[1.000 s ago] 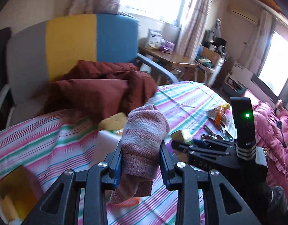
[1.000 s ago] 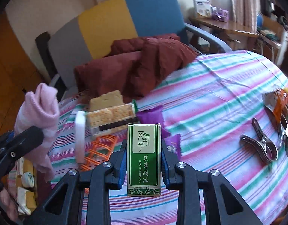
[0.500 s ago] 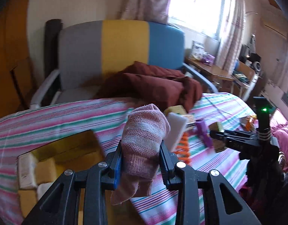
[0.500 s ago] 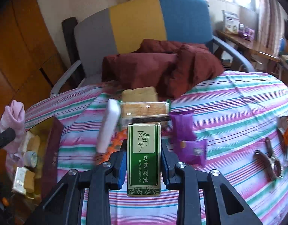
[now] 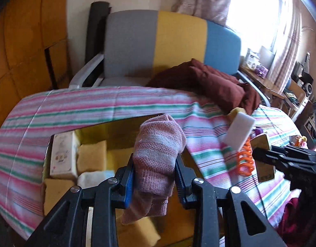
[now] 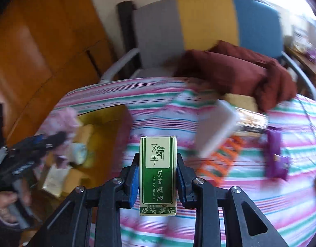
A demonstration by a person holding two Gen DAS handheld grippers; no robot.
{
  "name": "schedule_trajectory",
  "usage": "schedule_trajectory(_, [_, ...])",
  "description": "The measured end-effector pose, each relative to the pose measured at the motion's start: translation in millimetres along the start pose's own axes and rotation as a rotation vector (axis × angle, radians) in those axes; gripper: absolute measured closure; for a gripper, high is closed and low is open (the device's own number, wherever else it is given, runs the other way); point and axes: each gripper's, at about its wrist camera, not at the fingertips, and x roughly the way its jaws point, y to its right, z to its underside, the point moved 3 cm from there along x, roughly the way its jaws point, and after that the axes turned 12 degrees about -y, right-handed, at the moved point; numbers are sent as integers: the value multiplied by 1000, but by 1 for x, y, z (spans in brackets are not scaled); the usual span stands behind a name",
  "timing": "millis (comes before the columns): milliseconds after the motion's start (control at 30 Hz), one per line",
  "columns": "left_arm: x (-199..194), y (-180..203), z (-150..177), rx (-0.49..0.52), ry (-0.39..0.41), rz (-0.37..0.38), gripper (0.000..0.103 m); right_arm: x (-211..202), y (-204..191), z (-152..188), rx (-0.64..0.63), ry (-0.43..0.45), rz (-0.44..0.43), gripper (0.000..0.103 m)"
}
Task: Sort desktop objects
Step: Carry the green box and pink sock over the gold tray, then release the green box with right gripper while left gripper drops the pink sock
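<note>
So the left gripper [image 5: 154, 177] has its jaws clamped on a pink knitted sock [image 5: 158, 154], bunched up between the pads with the loose end dangling below. It's hanging right over the open yellow box [image 5: 116, 131] at the left end of the desk [image 5: 75, 107], which is covered in a pink, green and white striped cloth. Inside the box you can see a small white carton [image 5: 62, 156] against the left wall, a couple of yellow sponge blocks [image 5: 92, 158] next to it, and something white and pale blue tucked lower down, can't tell what that is.

The right gripper [image 6: 158, 179] has its jaws closed on a little green and white essential oil box [image 6: 158, 175], held upright, label facing the camera. It's over the striped cloth, just right of the yellow box. That view is pretty blurry.

Rest of the stuff sits further right on the desk: a white flat block [image 5: 239, 132] tilted up, resting on an orange plastic clip-like thing [image 5: 245, 160], a clear pack of crackers [image 6: 250, 120] behind it, and two purple sachets [image 6: 276, 158]. A dark red cushion [image 5: 215, 84] lies at the far edge, spilling over from a grey, yellow and blue chair [image 5: 168, 43].

A hand [image 6: 5, 207] shows bottom left in the right wrist view, on the left gripper's handle.
</note>
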Motion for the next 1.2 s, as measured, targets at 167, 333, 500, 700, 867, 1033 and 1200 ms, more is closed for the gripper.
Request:
schedule_trajectory(167, [8, -16, 6, -27, -8, -31, 70, 16, -61, 0, -100, -25, -79, 72])
schedule_trajectory(333, [17, -32, 8, -52, -23, -55, 70, 40, -104, 8, -185, -76, -122, 72])
schedule_trajectory(500, [28, -41, 9, -65, -40, -71, 69, 59, -123, 16, -219, -115, -134, 72])
schedule_trajectory(700, [40, -41, 11, -67, -58, -79, 69, 76, -125, 21, -216, -149, -135, 72])
schedule_trajectory(867, [47, -39, 10, -61, -68, -86, 69, 85, -124, 21, -145, -151, -104, 72])
schedule_trajectory(1033, [53, -39, 10, -61, -79, -88, 69, 91, -124, 23, -151, -163, -86, 71])
schedule_trajectory(1200, [58, -40, 10, -66, -90, -94, 67, 97, -124, 26, -159, -175, -62, 71])
